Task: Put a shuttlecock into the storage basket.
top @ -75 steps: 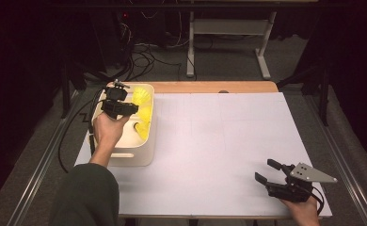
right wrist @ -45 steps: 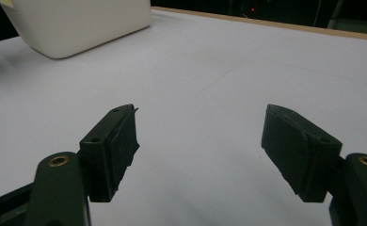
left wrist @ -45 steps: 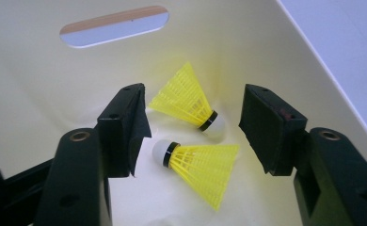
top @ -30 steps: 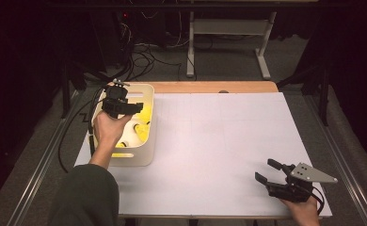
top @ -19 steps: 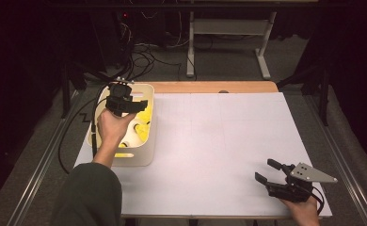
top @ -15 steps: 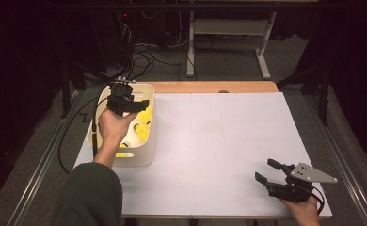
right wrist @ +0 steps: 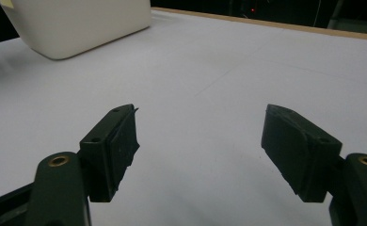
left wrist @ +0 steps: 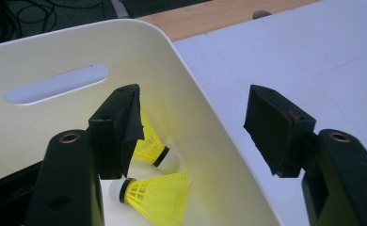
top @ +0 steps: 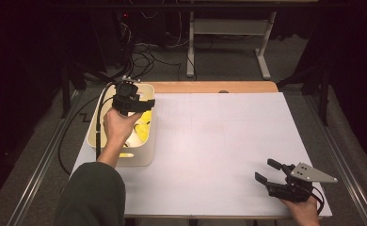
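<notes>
A cream plastic bin (top: 142, 156) with a slot handle (left wrist: 57, 84) stands at the table's left side and holds yellow shuttlecocks (left wrist: 158, 190) with white corks. My left gripper (top: 135, 104) hovers over the far end of the bin, open and empty; in the left gripper view its jaws straddle the bin's right wall (left wrist: 198, 122), one pad inside above a shuttlecock (left wrist: 149, 147), the other over the table. My right gripper (top: 267, 170) rests low near the table's front right corner, open, with nothing between its jaws; the bin (right wrist: 78, 23) lies far ahead of it.
White gridded sheet (top: 219, 141) covers the table, with a wooden strip (top: 210, 87) along the far edge. A black cable (top: 97, 122) trails from the left gripper over the bin's left side. A metal table frame (top: 228, 28) and floor cables stand beyond.
My left gripper has moved from over the bin's middle toward its far end and right wall, rising slightly. The right gripper has stayed put.
</notes>
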Demonstrator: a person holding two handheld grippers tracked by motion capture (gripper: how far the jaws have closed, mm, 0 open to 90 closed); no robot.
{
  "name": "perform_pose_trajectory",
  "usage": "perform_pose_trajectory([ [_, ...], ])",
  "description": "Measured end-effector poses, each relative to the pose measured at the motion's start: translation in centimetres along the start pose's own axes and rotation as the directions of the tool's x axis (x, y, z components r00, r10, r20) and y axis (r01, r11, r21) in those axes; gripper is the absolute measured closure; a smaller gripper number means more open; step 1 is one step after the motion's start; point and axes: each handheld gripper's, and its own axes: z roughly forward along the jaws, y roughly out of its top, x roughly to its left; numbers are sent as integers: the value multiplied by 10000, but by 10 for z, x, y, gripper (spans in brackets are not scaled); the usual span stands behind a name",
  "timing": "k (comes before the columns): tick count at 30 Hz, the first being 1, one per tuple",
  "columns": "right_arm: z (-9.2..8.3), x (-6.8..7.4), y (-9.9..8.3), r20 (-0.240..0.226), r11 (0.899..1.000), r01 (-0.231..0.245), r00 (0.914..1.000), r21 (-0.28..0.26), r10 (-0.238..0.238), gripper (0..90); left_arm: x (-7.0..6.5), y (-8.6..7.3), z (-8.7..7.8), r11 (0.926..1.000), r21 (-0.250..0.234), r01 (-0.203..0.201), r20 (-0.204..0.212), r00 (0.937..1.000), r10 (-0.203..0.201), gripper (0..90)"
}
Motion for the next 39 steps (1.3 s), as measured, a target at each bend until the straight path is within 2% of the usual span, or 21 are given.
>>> perform_pose_trajectory([
  [14,0,0,0,0,10000,4,10000,-17,-4,279,-23,5,4,9987,-33,-501,232,9985,501,363],
  [27,0,0,0,-5,10000,7,10000,-9,-7,279,-44,5,13,9956,-41,-937,492,9944,938,371],
  [39,0,0,0,-20,10000,9,10000,-15,-9,279,-59,5,17,9949,-95,-1001,773,9919,1006,371],
])
